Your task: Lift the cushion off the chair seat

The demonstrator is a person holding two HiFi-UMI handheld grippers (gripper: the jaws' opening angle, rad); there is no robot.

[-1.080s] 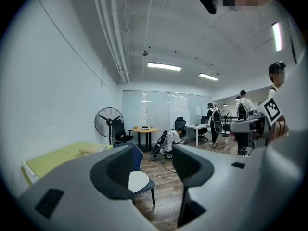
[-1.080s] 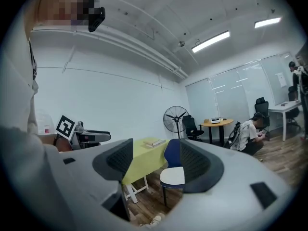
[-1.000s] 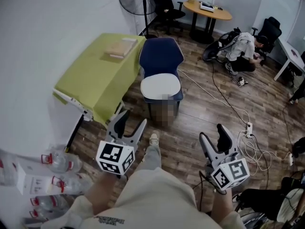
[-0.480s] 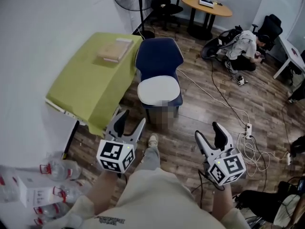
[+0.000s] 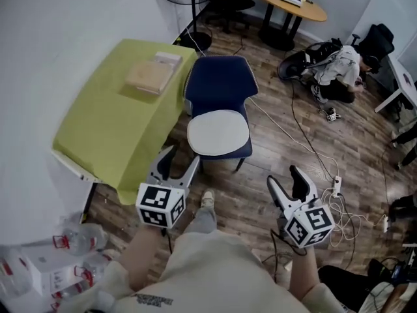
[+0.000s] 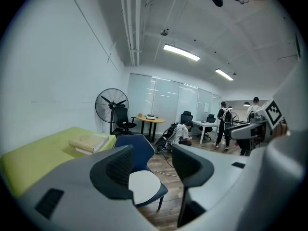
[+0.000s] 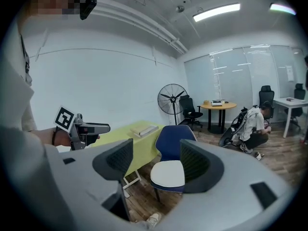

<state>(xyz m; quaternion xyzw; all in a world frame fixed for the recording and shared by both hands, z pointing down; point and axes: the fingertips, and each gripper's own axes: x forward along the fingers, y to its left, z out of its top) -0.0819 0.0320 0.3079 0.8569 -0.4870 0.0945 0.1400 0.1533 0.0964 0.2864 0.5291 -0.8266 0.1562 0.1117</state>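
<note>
A white round cushion (image 5: pixel 218 133) lies on the seat of a dark blue chair (image 5: pixel 219 83) ahead of me. My left gripper (image 5: pixel 180 160) hovers just short of the seat's front left edge, open, with nothing between its fingers. My right gripper (image 5: pixel 285 178) hangs open and empty, farther off to the chair's front right. The left gripper view shows the cushion (image 6: pixel 143 186) and the chair (image 6: pixel 139 150) past the open jaws. In the right gripper view the cushion (image 7: pixel 168 173) shows between the open jaws, and the left gripper (image 7: pixel 82 129) appears at the left.
A table under a yellow-green cloth (image 5: pixel 111 116) stands close on the chair's left, with flat boxes (image 5: pixel 151 74) on it. Cables and a power strip (image 5: pixel 337 178) lie on the wooden floor at right. A person (image 5: pixel 335 67) crouches at the back right. Water bottles (image 5: pixel 71 240) sit at lower left.
Both grippers and I have moved forward toward the chair, which now sits nearer and lower in the head view. The jaws keep the same opening.
</note>
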